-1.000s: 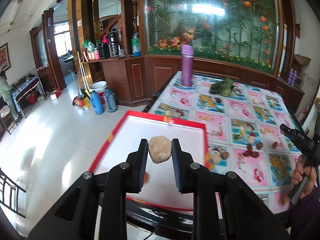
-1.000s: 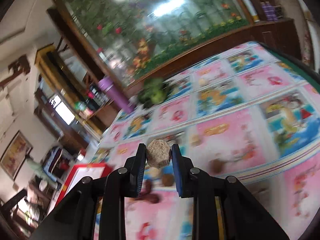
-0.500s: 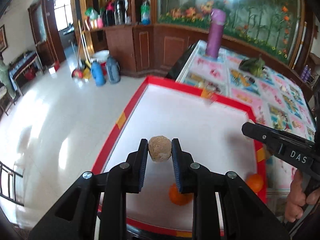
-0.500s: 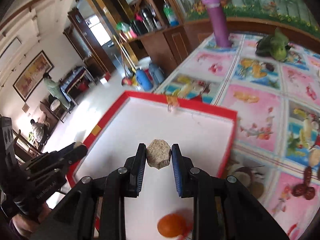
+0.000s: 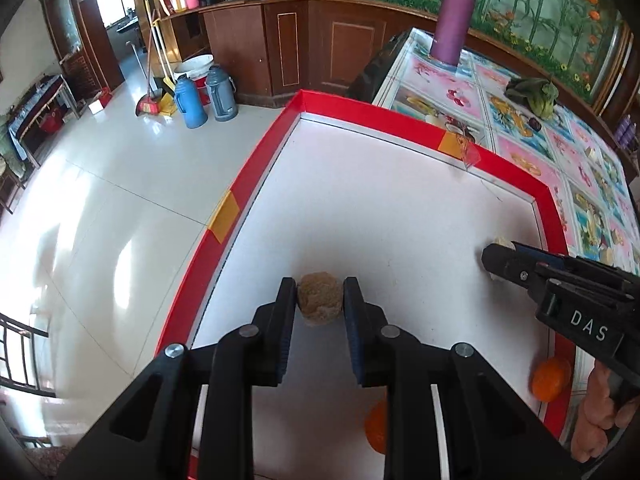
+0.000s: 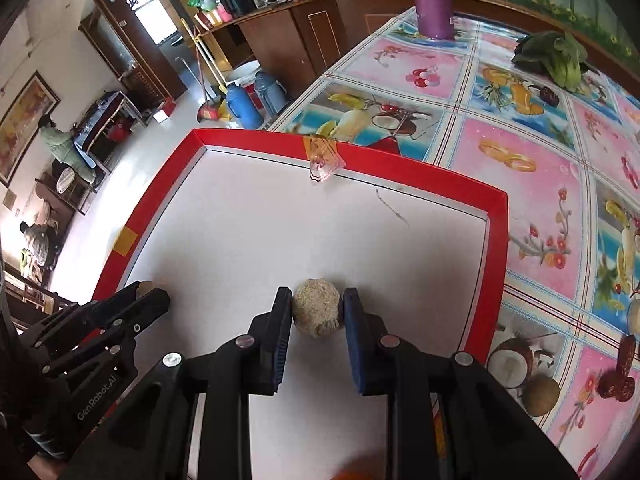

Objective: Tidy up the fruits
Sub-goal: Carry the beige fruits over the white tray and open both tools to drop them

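My left gripper (image 5: 320,302) is shut on a rough tan round fruit (image 5: 320,299), held low over the white floor of the red-rimmed tray (image 5: 256,184), near its left rim. My right gripper (image 6: 318,312) is shut on a paler tan round fruit (image 6: 317,312) over the same tray, nearer its right rim (image 6: 496,240). Each gripper shows in the other's view: the right one (image 5: 496,258) at the right, the left one (image 6: 154,294) at the lower left. Two oranges (image 5: 551,378) (image 5: 376,428) lie in the tray's near part.
A fruit-print tablecloth (image 6: 520,152) covers the table beyond the tray. On it stand a purple flask (image 5: 454,12) and leafy greens (image 5: 534,94); dark red dates (image 6: 618,384) and a brown round fruit (image 6: 540,394) lie at the right. Thermoses (image 5: 192,102) and a broom stand on the floor at the left.
Both grippers have come lower and closer to the tray floor, each still holding its fruit. The right gripper swung from the tablecloth over to the tray.
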### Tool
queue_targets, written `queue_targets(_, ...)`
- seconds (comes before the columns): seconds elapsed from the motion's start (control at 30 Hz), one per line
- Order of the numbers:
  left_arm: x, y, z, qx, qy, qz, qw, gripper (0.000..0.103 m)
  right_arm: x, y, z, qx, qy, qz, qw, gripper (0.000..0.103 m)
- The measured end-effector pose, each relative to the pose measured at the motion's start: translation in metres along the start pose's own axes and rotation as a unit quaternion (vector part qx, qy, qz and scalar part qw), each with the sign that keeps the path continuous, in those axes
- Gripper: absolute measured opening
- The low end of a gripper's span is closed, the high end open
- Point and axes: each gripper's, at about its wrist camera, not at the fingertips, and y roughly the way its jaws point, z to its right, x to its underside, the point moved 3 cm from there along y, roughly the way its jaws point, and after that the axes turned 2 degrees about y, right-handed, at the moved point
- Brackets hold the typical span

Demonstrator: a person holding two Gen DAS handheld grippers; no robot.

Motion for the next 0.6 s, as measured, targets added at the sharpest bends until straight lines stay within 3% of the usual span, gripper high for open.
queue_targets(0.1, -0.002, 0.002, 0.003, -0.006, 0.012, -0.01, 0.9999, 0.029, 0.0, -0.002, 0.001, 0.003, 0.006, -0.001, 1.0, 0.025)
queue_targets(0.17, -0.003, 0.002, 0.006, -0.007, 0.012, -0.019, 0.9997, 0.041, 0.001, -0.003, 0.0, 0.007, -0.004, 0.0, 1.0, 0.025)
queue_targets(0.23, -0.002, -0.002, 0.007, -0.03, 0.012, -0.015, 0.9994, 0.067, 0.0, -0.006, 0.004, 0.005, -0.002, 0.006, 1.0, 0.031)
queue_targets(0.33, 0.002, -0.022, 0.014, -0.063, 0.023, 0.018, 0.9976, 0.068, 0.002, -0.03, 0.019, -0.029, 0.008, 0.045, 0.999, 0.033)
queue_targets(0.5, 0.018, -0.066, 0.041, -0.048, 0.034, 0.073, 0.9956, 0.072, 0.021, -0.104, 0.063, -0.062, 0.011, 0.132, 0.989, 0.041)
queue_targets(0.6, 0.035, -0.091, 0.074, -0.015, 0.063, 0.105, 0.9924, 0.078, 0.044, -0.143, 0.105, -0.058, 0.023, 0.167, 0.984, 0.045)
